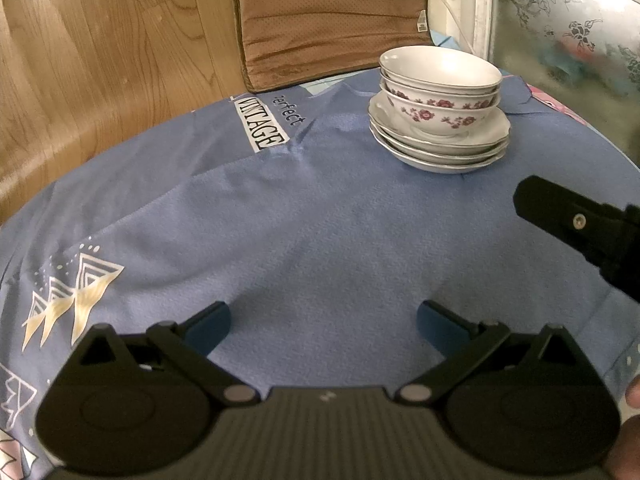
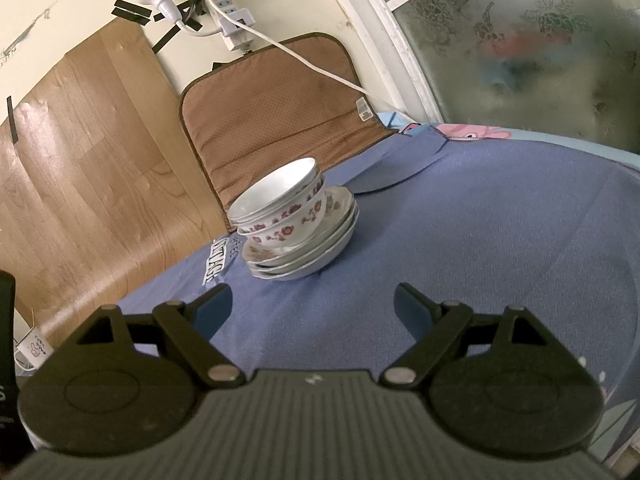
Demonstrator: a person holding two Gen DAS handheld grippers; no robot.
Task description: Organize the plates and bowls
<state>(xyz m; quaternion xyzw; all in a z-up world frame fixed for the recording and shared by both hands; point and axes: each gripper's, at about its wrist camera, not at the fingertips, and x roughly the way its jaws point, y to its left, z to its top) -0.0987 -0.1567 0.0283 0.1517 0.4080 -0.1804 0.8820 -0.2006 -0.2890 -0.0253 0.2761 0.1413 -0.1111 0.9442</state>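
A stack of white floral bowls (image 1: 440, 80) sits nested on a stack of white plates (image 1: 440, 148) on the blue cloth, far right in the left wrist view. The same bowls (image 2: 280, 216) and plates (image 2: 308, 252) show at centre in the right wrist view. My left gripper (image 1: 323, 326) is open and empty, well short of the stack. My right gripper (image 2: 313, 308) is open and empty, just in front of the plates. The right gripper's body (image 1: 584, 228) shows at the right edge of the left wrist view.
A blue printed cloth (image 1: 320, 220) covers the surface. A brown cushion (image 1: 328, 20) leans at the back against a wood-look wall (image 1: 100, 60). A frosted floral window (image 2: 540, 40) stands at the right. A power strip and white cable (image 2: 236, 20) hang on the wall.
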